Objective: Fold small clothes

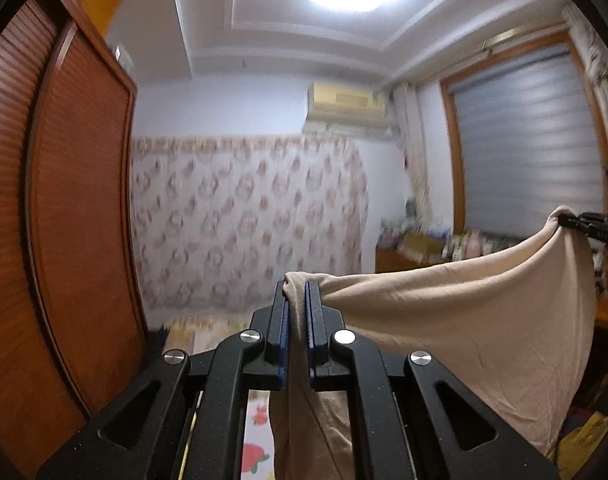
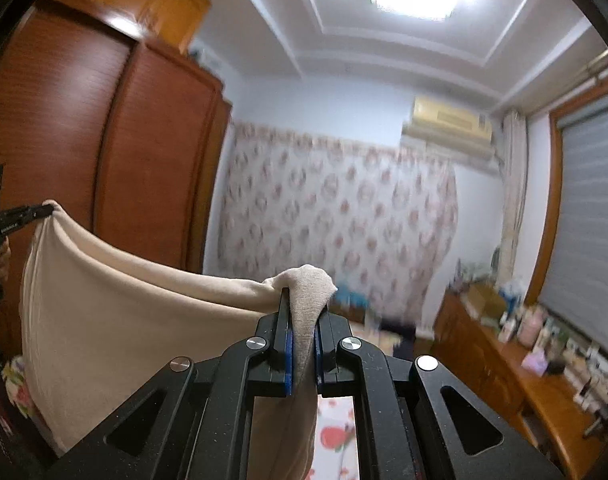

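Note:
A beige garment (image 1: 456,320) hangs stretched in the air between my two grippers. My left gripper (image 1: 299,292) is shut on one corner of it; the cloth bunches between the blue pads and hangs down below. My right gripper (image 2: 304,300) is shut on the other corner, with a fold of cloth over its tips. The garment (image 2: 116,312) spreads to the left in the right wrist view, up to the left gripper (image 2: 44,211). In the left wrist view the right gripper (image 1: 572,222) pinches the far corner at the right edge.
A brown wooden wardrobe (image 1: 64,208) stands close on the left. A floral curtain (image 1: 248,220) covers the far wall. A wooden counter (image 2: 524,364) with several bottles and boxes runs along the right under a blinded window. A strawberry-print sheet (image 2: 336,436) lies below.

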The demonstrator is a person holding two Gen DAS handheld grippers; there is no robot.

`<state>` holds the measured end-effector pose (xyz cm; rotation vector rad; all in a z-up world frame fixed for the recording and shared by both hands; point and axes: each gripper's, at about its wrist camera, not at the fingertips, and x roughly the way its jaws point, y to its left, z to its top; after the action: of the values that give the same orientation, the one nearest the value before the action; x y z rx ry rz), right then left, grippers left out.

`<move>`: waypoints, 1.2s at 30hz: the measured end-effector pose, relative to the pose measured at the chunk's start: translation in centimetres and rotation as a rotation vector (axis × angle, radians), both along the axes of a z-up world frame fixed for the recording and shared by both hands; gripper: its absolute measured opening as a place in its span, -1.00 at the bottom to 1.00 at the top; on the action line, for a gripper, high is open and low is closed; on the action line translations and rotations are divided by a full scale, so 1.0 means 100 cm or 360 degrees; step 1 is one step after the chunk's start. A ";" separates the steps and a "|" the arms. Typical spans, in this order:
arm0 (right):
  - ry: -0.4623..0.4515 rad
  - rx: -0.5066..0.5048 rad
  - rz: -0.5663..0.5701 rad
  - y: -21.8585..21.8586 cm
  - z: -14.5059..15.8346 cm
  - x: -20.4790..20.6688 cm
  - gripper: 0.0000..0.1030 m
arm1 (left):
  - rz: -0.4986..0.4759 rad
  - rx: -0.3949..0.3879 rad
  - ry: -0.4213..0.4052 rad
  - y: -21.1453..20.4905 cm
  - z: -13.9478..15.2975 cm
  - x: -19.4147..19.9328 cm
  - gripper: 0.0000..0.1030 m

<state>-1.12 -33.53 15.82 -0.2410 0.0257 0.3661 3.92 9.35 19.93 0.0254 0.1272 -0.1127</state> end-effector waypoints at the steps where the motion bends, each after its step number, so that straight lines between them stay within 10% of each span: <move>1: 0.0062 -0.0012 -0.0010 0.004 -0.015 0.024 -0.86 | 0.0007 0.0004 0.0066 -0.001 -0.018 0.025 -0.85; 12: 0.0486 0.0043 -0.0107 0.031 -0.136 0.209 -0.86 | 0.0015 -0.0051 0.0537 -0.011 -0.150 0.180 -0.85; 29: 0.0801 0.0009 -0.0198 0.057 -0.107 0.310 -0.86 | 0.0031 0.0030 0.0833 -0.009 -0.213 0.288 -0.85; 36: 0.0915 -0.0009 -0.0245 0.059 -0.107 0.318 -0.34 | -0.0033 0.0062 0.0916 -0.007 -0.223 0.284 0.03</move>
<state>30.67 -27.63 5.15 -0.1317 0.6083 0.2718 32.33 8.60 -2.35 0.0329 0.7043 -0.1362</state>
